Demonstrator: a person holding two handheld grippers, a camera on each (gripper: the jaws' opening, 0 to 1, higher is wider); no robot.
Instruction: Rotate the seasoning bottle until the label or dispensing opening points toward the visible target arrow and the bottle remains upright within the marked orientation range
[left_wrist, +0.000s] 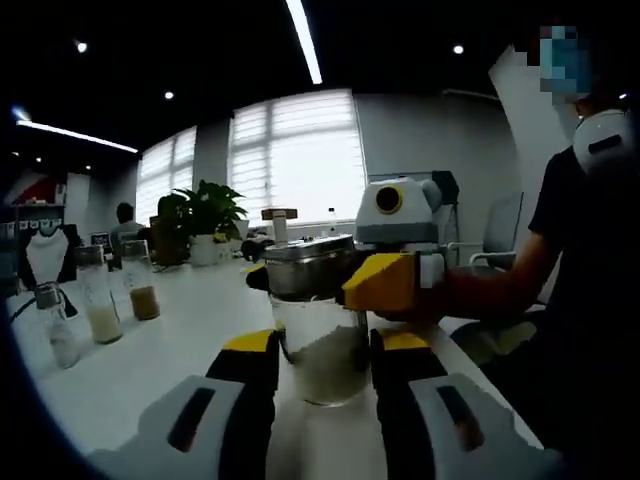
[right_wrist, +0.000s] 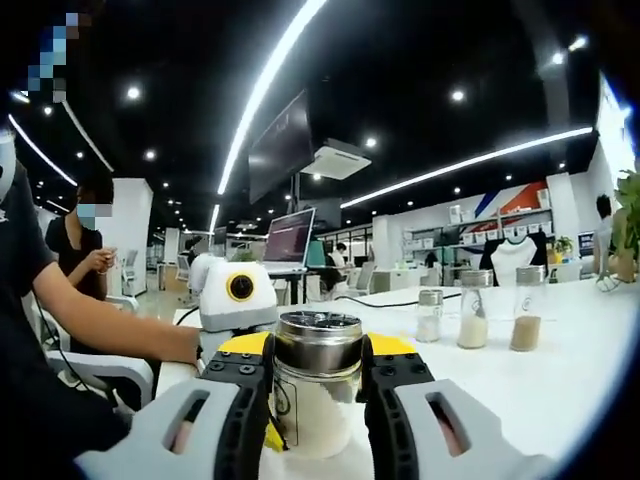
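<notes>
On the white table (left_wrist: 150, 360), near: glass bottle (left_wrist: 322, 350) with metal lid (left_wrist: 308, 265), upright. Left gripper (left_wrist: 322, 360) pinching its smooth glass body; right gripper (right_wrist: 318, 385) pinching just under the lid. Probably light, slippery, breakable; best held low and gently.

Bottle (right_wrist: 315, 385) label hidden by tools

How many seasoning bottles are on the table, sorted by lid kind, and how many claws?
Wide steel-lid bottle, held by both claws: 1
Slim bottles standing apart: 3
Claws, left and right: 2
Total: 6
</notes>
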